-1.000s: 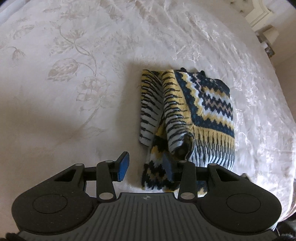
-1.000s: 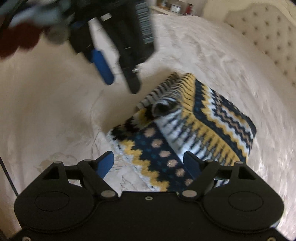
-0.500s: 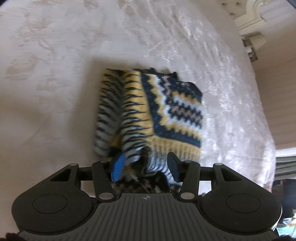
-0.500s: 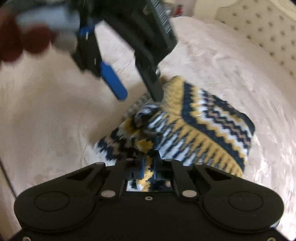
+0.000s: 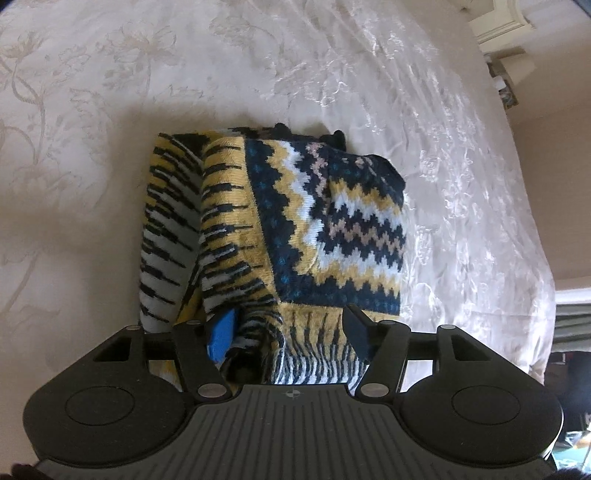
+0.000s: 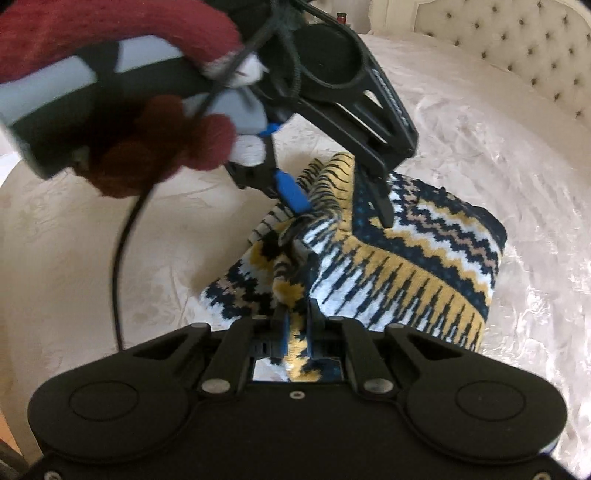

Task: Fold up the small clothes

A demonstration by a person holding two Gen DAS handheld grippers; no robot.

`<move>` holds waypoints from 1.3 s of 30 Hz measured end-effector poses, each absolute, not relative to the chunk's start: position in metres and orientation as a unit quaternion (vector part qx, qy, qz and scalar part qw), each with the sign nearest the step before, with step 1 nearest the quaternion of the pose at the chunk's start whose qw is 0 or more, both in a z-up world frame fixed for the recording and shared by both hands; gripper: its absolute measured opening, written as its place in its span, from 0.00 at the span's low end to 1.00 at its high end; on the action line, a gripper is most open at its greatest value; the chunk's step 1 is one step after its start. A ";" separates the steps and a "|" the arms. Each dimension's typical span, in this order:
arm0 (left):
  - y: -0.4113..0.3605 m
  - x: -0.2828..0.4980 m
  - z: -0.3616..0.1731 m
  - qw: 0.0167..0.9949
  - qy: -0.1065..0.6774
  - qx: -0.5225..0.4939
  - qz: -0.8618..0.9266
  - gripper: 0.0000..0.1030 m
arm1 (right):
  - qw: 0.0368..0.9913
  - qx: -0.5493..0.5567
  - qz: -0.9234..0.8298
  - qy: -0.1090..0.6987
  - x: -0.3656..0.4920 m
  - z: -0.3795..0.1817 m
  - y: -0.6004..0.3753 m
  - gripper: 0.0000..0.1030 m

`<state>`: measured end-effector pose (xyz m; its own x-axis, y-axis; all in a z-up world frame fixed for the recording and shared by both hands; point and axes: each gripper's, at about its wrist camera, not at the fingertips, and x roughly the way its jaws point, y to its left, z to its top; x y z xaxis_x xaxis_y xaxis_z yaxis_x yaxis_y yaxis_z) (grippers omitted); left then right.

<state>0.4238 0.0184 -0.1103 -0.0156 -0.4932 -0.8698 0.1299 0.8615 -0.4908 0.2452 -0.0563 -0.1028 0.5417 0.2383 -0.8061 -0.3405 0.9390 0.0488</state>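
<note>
A small knitted sweater (image 5: 303, 229) in navy, yellow and white zigzags lies partly folded on the bed; it also shows in the right wrist view (image 6: 399, 273). My left gripper (image 5: 288, 332) is open, its fingers straddling the sweater's near striped edge; in the right wrist view it (image 6: 340, 206) hangs over the sweater's far side, held by a hand in a red glove (image 6: 162, 155). My right gripper (image 6: 297, 328) is shut on a bunched fold of the sweater's near edge.
A cream floral bedspread (image 5: 110, 110) covers the bed. A tufted cream headboard (image 6: 517, 48) stands at the far right. A white nightstand (image 5: 506, 33) sits past the bed's far corner. A black cable (image 6: 120, 266) hangs from the left gripper.
My right gripper has closed on the sweater's near edge. My left gripper has moved right and forward over the sweater, so its open fingers now straddle the striped edge.
</note>
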 end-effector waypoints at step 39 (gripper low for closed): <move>0.063 0.407 -0.084 0.766 0.603 -0.131 -0.181 0.14 | 0.876 -0.011 0.200 0.439 0.260 -0.093 -0.037 0.13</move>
<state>0.4069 0.0631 -0.0839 0.2067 -0.4352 -0.8763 0.1198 0.9002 -0.4187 0.2600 -0.0371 -0.0930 0.5343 0.3404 -0.7738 -0.3593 0.9200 0.1566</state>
